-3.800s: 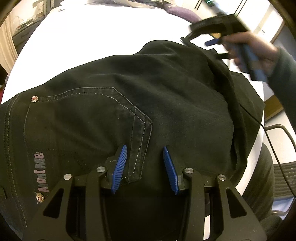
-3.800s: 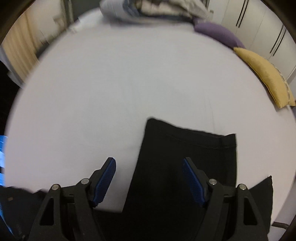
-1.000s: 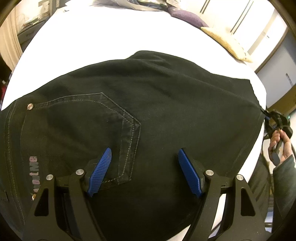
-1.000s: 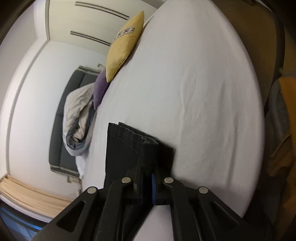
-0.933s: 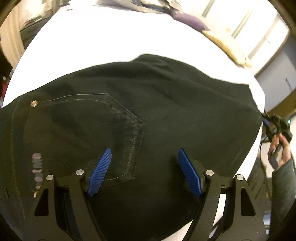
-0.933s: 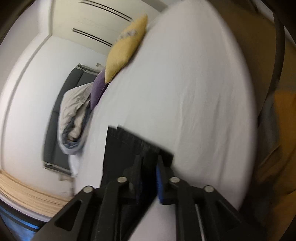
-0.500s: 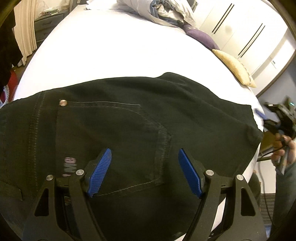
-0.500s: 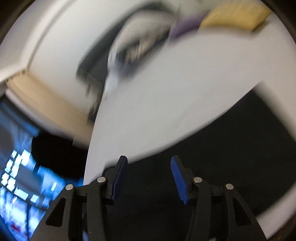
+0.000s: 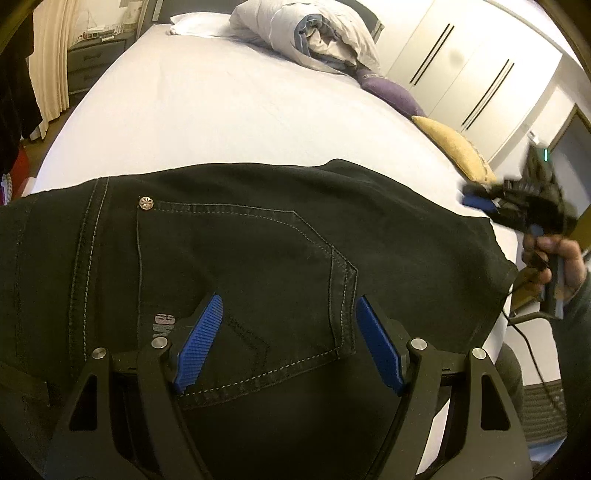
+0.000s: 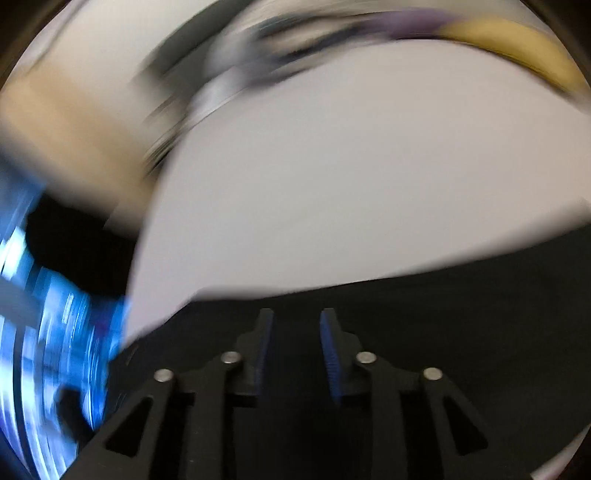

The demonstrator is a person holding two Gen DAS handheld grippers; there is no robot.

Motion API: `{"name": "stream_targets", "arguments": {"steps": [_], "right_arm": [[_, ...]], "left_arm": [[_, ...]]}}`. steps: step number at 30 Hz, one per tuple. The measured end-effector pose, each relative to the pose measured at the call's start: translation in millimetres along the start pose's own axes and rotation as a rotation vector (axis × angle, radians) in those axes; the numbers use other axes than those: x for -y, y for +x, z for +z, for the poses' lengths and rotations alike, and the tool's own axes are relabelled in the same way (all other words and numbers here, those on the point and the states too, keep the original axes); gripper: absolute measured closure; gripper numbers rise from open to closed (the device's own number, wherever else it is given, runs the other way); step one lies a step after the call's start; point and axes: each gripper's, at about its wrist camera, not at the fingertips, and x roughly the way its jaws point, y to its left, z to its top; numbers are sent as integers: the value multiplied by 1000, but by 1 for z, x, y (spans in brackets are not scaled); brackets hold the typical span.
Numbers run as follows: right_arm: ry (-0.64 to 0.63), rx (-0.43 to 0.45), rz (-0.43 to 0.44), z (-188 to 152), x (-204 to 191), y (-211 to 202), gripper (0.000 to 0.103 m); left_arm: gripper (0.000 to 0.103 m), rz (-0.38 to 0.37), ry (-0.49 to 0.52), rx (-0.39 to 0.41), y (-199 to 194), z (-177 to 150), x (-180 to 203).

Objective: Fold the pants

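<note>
Black denim pants (image 9: 258,236) lie flat on the white bed, back pocket and rivet facing up, folded over near the bed's front edge. My left gripper (image 9: 288,325) is open and empty, hovering just above the pocket. My right gripper (image 9: 476,197) shows in the left wrist view, held in a hand above the pants' right end, blurred. In the right wrist view the right gripper (image 10: 293,332) has its blue pads apart with nothing between them, above the black fabric (image 10: 443,332); this view is motion-blurred.
White bed sheet (image 9: 240,110) stretches beyond the pants. A rolled duvet (image 9: 306,33), a purple cushion (image 9: 391,96) and a yellow cushion (image 9: 454,147) lie at the far side. A nightstand (image 9: 92,62) and curtains stand left. A cable hangs off the bed's right edge.
My right gripper let go of the pants' end, opened, lifted and swung toward the pants. My left gripper stayed open and pulled back a little over the pocket.
</note>
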Motion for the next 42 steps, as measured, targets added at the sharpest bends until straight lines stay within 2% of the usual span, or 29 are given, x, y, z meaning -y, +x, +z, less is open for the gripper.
{"name": "stream_targets", "arguments": {"steps": [2, 3, 5, 6, 7, 8, 11, 12, 14, 15, 16, 18, 20, 21, 22, 23, 24, 26, 28, 30, 32, 34, 36, 38, 39, 41, 42], "right_arm": [[-73, -107, 92, 8, -40, 52, 64], [-78, -154, 114, 12, -48, 72, 61], [-45, -256, 101, 14, -44, 117, 61], [-1, -274, 79, 23, -33, 135, 68], [49, -244, 86, 33, -19, 141, 92], [91, -201, 67, 43, -8, 139, 103], [233, -44, -90, 67, 33, 111, 102], [237, -19, -137, 67, 34, 96, 93], [166, -11, -67, 51, 12, 73, 85], [123, -26, 0, 39, -2, 64, 77], [86, -42, 38, 25, -15, 59, 59], [39, -62, 63, -14, -24, 47, 46], [121, -48, 39, -42, 4, 28, 46], [223, -17, 44, -60, 33, 12, 50], [317, 24, 83, -76, 60, -7, 72], [401, 67, 85, -91, 90, -26, 84], [474, 112, 44, -105, 119, -49, 103], [572, 221, 36, -123, 168, -95, 103], [636, 331, -120, -138, 211, -144, 103], [760, 453, -206, -157, 248, -192, 103], [801, 529, -241, -164, 254, -227, 92], [736, 554, -152, -162, 239, -238, 61], [628, 498, 11, -154, 214, -220, 51], [525, 421, 103, -145, 203, -197, 46], [514, 396, 105, -145, 192, -179, 43], [564, 364, 99, -153, 210, -160, 43], [618, 378, 110, -163, 236, -164, 59]], "left_arm": [[29, -9, -5, 0, 0, -3, -2], [29, -14, -5, 0, 0, -4, -3], [29, -22, -3, 1, 0, -5, -4], [29, -26, -1, 1, 0, -6, -6], [29, -29, -1, 1, 0, -7, -8], [29, -30, -4, 4, 0, -9, -10], [29, -31, -4, 8, 2, -9, -10], [29, -32, -3, 9, 2, -10, -10], [29, -38, -8, 17, -1, -13, -13], [29, -42, -14, 23, -2, -15, -15], [29, -42, -15, 25, -3, -16, -16], [29, -33, -8, 23, -2, -16, -14], [29, -29, -5, 24, -4, -18, -14], [29, -28, -7, 25, -5, -15, -11], [29, -28, -6, 26, -6, -15, -8], [29, -25, -1, 27, -8, -16, -8], [29, -21, 3, 27, -8, -16, -6], [29, -11, 10, 25, -7, -17, -2], [29, 8, 17, 24, -4, -17, 3], [29, 26, 20, 21, -4, -19, 6], [29, 47, 18, 16, -6, -19, 10], [29, 73, 5, 14, -10, -17, 15], [29, 60, -15, 23, -16, -11, 23], [29, 29, -13, 38, -21, -6, 34], [29, 19, -1, 37, -20, -2, 43], [29, -4, 33, 22, -11, 3, 60], [29, -24, 48, 8, -3, 5, 67]]}}
